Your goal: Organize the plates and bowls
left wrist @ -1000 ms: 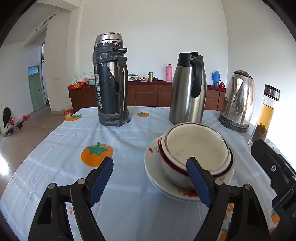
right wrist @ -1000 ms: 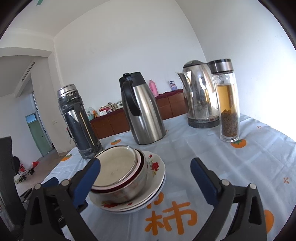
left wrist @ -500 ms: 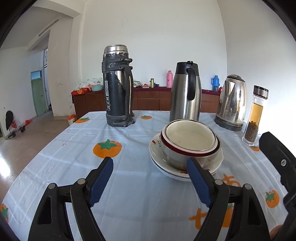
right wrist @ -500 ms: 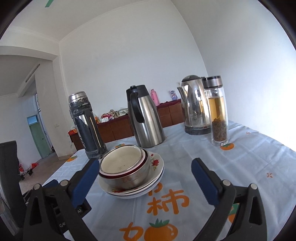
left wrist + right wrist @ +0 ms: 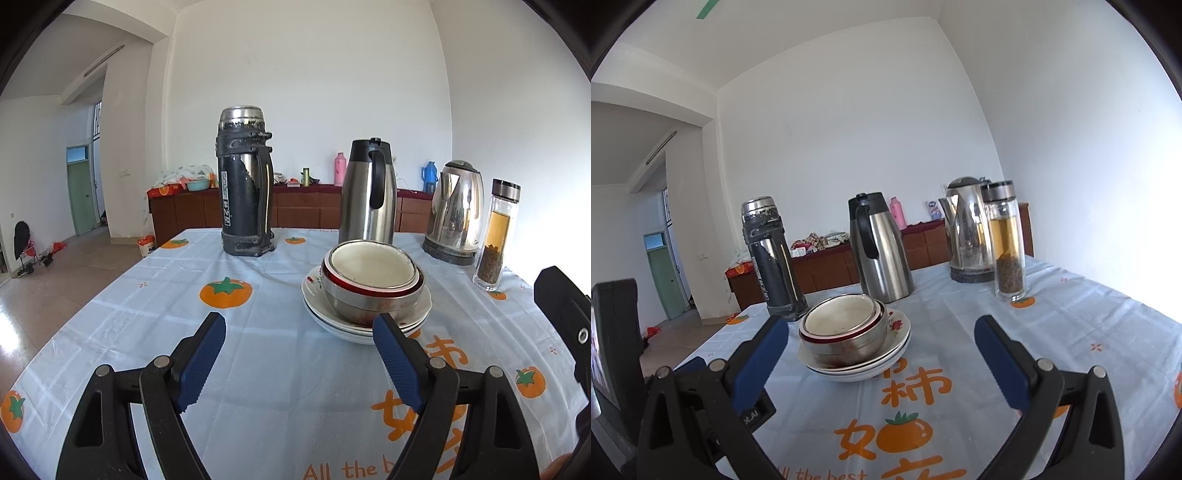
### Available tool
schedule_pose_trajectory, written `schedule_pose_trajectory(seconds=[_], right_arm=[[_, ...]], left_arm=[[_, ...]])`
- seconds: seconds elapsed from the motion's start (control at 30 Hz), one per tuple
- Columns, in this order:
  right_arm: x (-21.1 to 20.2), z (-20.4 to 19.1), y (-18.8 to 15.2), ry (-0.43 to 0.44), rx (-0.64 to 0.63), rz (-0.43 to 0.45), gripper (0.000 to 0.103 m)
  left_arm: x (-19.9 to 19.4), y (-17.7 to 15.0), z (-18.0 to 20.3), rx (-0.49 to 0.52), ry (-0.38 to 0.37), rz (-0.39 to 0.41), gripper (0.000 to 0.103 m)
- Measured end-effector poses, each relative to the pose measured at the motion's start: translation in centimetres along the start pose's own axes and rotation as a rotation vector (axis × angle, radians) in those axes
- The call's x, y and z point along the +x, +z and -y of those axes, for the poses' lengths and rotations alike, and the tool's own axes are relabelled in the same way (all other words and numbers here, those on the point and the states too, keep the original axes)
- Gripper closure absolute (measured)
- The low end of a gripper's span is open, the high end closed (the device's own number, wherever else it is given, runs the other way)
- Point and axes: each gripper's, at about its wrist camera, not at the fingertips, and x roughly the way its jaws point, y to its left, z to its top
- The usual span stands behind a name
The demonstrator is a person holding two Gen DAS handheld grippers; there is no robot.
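Left wrist view: left gripper [image 5: 299, 354] empty, ribbed blue pads [image 5: 201, 360] spread wide apart on black plastic arms, hovering above the tablecloth [image 5: 258, 387]. Cloth is pale blue, glossy, creased, printed with orange persimmons and orange lettering.

Stack sits mid-table, ahead and slightly right of this gripper, clear of both pads. Bottom: shallow white plates [image 5: 325, 317] with a red flower print on the rim, at least two nested. On top: nested bowls [image 5: 371, 277], outer one brushed steel, then a red-rimmed one, innermost with a cream interior. All round, sitting level.

Behind the stack: worn black-and-steel flask [image 5: 245, 184] with scuffed paint, smooth steel carafe [image 5: 367, 192] with black handle and lid, polished steel kettle [image 5: 454, 214], square glass tea bottle [image 5: 496, 236] with amber liquid and leaves at the bottom.

Right wrist view: right gripper [image 5: 881, 360] also empty, pads apart. Plates and bowls [image 5: 846, 325] lie ahead, between the fingers in frame but beyond the tips, untouched. Left gripper's black body shows at the left edge.
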Motion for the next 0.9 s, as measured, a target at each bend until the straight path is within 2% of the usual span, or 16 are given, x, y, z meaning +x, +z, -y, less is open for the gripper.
schedule_pose_trajectory(seconds=[0.17, 0.67, 0.9], right_arm=[[-0.93, -0.21, -0.1, -0.007, -0.012, 0.036, 0.0], [-1.0, 0.34, -0.17, -0.014, 0.002, 0.027, 0.0], [-0.89, 0.32, -0.09, -0.014, 0.001, 0.02, 0.0]], left_arm=[[-0.4, -0.16, 0.04, 0.011, 0.002, 0.016, 0.018], [-0.68, -0.32, 0.11, 0.017, 0.013, 0.021, 0.018], [-0.7, -0.21, 0.04, 0.022, 0.026, 0.021, 0.014]])
